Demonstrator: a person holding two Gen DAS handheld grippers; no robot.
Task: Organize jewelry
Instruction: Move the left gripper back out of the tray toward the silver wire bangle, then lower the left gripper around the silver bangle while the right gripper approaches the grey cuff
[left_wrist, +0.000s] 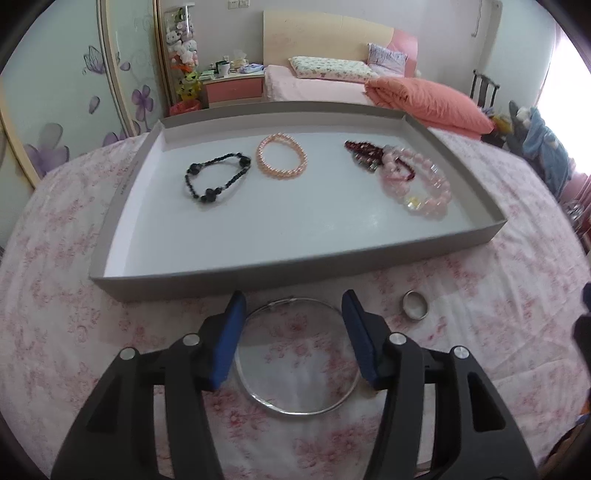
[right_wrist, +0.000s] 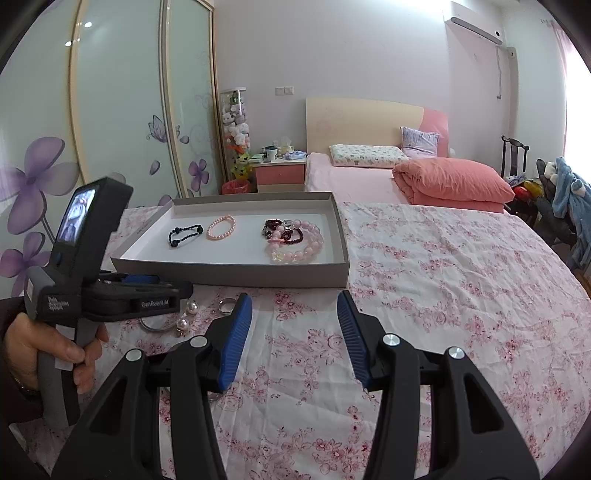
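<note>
A grey tray (left_wrist: 122, 192) (right_wrist: 236, 273) lies on the floral cloth. It holds a black bead bracelet (left_wrist: 216, 177) (right_wrist: 184, 234), a peach pearl bracelet (left_wrist: 282, 157) (right_wrist: 221, 227), and a pile of dark red and pink bead bracelets (left_wrist: 417, 177) (right_wrist: 293, 240). My left gripper (left_wrist: 293, 306) is open, its blue pads straddling a thin silver hoop necklace (left_wrist: 295, 410) on the cloth in front of the tray. A silver ring (left_wrist: 415, 304) (right_wrist: 226, 305) lies to the right of it. My right gripper (right_wrist: 295, 306) is open and empty over bare cloth. Pearl earrings (right_wrist: 186, 314) lie near the left gripper.
The floral cloth (right_wrist: 461, 295) stretches to the right of the tray. A bed with an orange duvet (right_wrist: 450, 181) and a nightstand (right_wrist: 279, 175) stand behind. A wardrobe with flower decals (right_wrist: 110, 129) is on the left. A chair with clothes (right_wrist: 565, 206) is at far right.
</note>
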